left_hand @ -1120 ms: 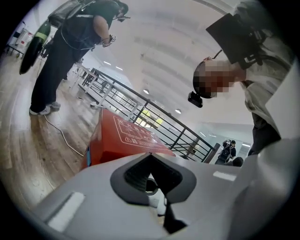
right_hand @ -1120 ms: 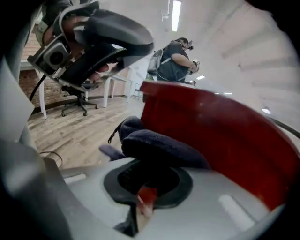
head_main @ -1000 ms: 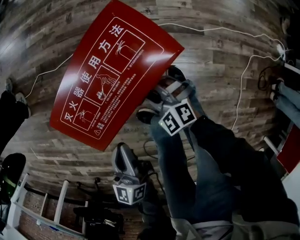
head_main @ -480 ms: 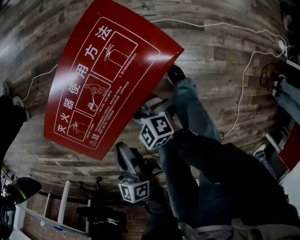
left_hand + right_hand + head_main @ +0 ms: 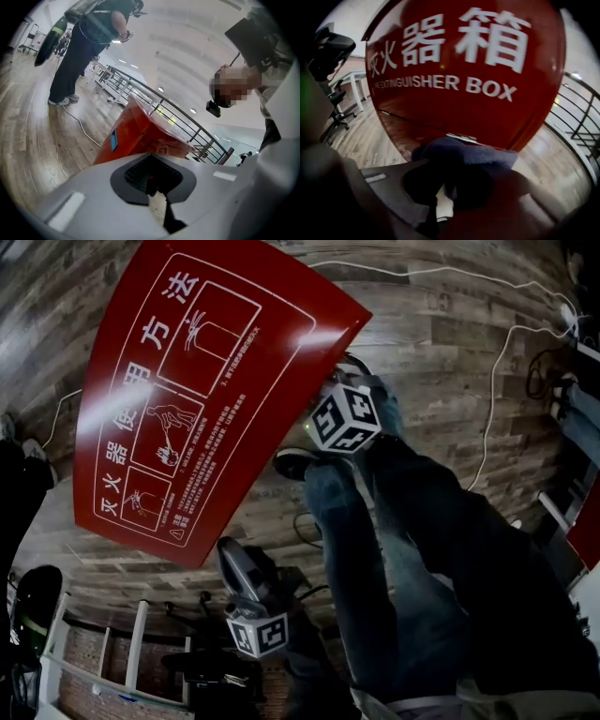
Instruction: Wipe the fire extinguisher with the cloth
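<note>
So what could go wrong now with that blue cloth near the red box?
The cloth is bunched in the right gripper, so the hard jaws might scrape the red box instead of wiping it. Also, a white cable lies on the floor beside the person's leg; it could trip them.

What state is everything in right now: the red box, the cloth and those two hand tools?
fire extinguisher box: standing on the floor, looks closed.
cloth: bunched up, clamped in the right gripper, just in front of the box.
right gripper: shut on the cloth.
left gripper: shut, nothing between its jaws.
</note>
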Motion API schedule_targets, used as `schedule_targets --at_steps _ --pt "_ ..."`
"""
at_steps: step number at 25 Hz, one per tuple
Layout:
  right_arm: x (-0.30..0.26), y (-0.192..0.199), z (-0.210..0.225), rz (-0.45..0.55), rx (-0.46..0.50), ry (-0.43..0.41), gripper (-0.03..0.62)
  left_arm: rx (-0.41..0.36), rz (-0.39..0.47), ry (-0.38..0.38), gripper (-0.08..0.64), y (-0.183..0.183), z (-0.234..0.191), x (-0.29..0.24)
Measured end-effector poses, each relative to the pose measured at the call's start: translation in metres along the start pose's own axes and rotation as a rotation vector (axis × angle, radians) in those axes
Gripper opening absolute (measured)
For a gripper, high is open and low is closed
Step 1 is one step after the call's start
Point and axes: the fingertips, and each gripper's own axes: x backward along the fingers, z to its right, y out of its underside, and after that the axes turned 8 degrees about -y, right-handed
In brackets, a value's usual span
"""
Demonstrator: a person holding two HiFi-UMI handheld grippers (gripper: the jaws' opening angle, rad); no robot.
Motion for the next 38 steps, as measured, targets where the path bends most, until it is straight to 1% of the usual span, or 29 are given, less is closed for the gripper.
schedule_targets --at_steps 1,3,4,6,8,10,11,12,13,15,16,18,20,21,22,24,25,27,29,31,32,33,35,36,37,38 --pt "0.001 0.003 0.009 -0.001 -0.027 0.023 0.023 -0.001 -0.005 0.003 0.006 0.003 0.000 -0.001" --pt "-0.001 0.000 0.006 0.006 -0.072 0.034 0.023 -0.003 -0.024 0.010 0.006 0.011 0.003 -0.003" --pt "-0.004 -0.005 -0.006 0.010 -0.088 0.017 0.023 -0.003 -0.035 0.013 0.006 0.016 0.005 -0.004" --pt "-0.011 -0.020 -0.043 0.025 -0.083 -0.065 0.023 0.000 -0.048 0.017 0.006 0.022 0.009 -0.007" --pt "-0.013 -0.049 -0.092 0.071 -0.019 -0.190 0.023 0.008 -0.045 0.018 0.006 0.024 0.012 -0.013" --pt "-0.001 -0.086 -0.138 0.150 0.074 -0.305 0.024 0.021 -0.035 0.020 0.006 0.021 0.017 -0.016" --pt "0.011 -0.103 -0.154 0.192 0.111 -0.344 0.023 0.029 -0.029 0.024 0.006 0.017 0.021 -0.015" --pt "0.025 -0.117 -0.162 0.229 0.133 -0.363 0.024 0.035 -0.022 0.032 0.006 0.013 0.027 -0.013" --pt "0.041 -0.127 -0.161 0.258 0.140 -0.362 0.023 0.038 -0.015 0.044 0.006 0.009 0.033 -0.011" --pt "0.072 -0.133 -0.133 0.280 0.113 -0.306 0.024 0.047 -0.003 0.069 0.006 0.002 0.045 -0.007" --pt "0.087 -0.131 -0.110 0.279 0.084 -0.258 0.023 0.056 0.003 0.079 0.006 -0.002 0.051 -0.004" --pt "0.119 -0.124 -0.058 0.283 0.023 -0.134 0.023 0.070 0.018 0.093 0.006 -0.012 0.057 0.000" --pt "0.148 -0.127 -0.012 0.313 0.022 -0.022 0.023 0.076 0.042 0.099 0.006 -0.020 0.060 0.001" --pt "0.161 -0.131 0.002 0.326 0.032 0.008 0.023 0.081 0.055 0.098 0.006 -0.023 0.059 0.002" --pt "0.172 -0.134 0.006 0.332 0.033 0.014 0.023 0.089 0.068 0.092 0.006 -0.026 0.058 0.004" --pt "0.192 -0.139 -0.011 0.333 0.037 -0.026 0.023 0.106 0.090 0.077 0.006 -0.033 0.054 0.008" --pt "0.202 -0.143 -0.025 0.338 0.058 -0.054 0.023 0.112 0.099 0.072 0.006 -0.036 0.052 0.011" --pt "0.227 -0.159 -0.048 0.356 0.139 -0.083 0.023 0.117 0.111 0.071 0.006 -0.042 0.051 0.016" --pt "0.247 -0.183 -0.050 0.365 0.240 -0.061 0.023 0.116 0.120 0.084 0.006 -0.047 0.053 0.022" --pt "0.247 -0.207 -0.029 0.355 0.327 -0.009 0.023 0.121 0.136 0.101 0.006 -0.052 0.053 0.027" --pt "0.239 -0.214 -0.014 0.335 0.364 0.024 0.023 0.127 0.145 0.106 0.006 -0.054 0.053 0.030" --pt "0.228 -0.218 -0.001 0.294 0.404 0.060 0.023 0.133 0.153 0.108 0.006 -0.056 0.052 0.034" --pt "0.206 -0.223 0.012 0.173 0.501 0.116 0.023 0.143 0.168 0.110 0.006 -0.060 0.051 0.042" --pt "0.196 -0.228 0.008 0.124 0.542 0.123 0.023 0.147 0.175 0.112 0.006 -0.062 0.051 0.045" --pt "0.186 -0.235 -0.003 0.097 0.577 0.111 0.023 0.150 0.182 0.114 0.006 -0.063 0.050 0.047" --pt "0.176 -0.242 -0.022 0.092 0.611 0.081 0.023 0.152 0.188 0.115 0.006 -0.064 0.048 0.049"
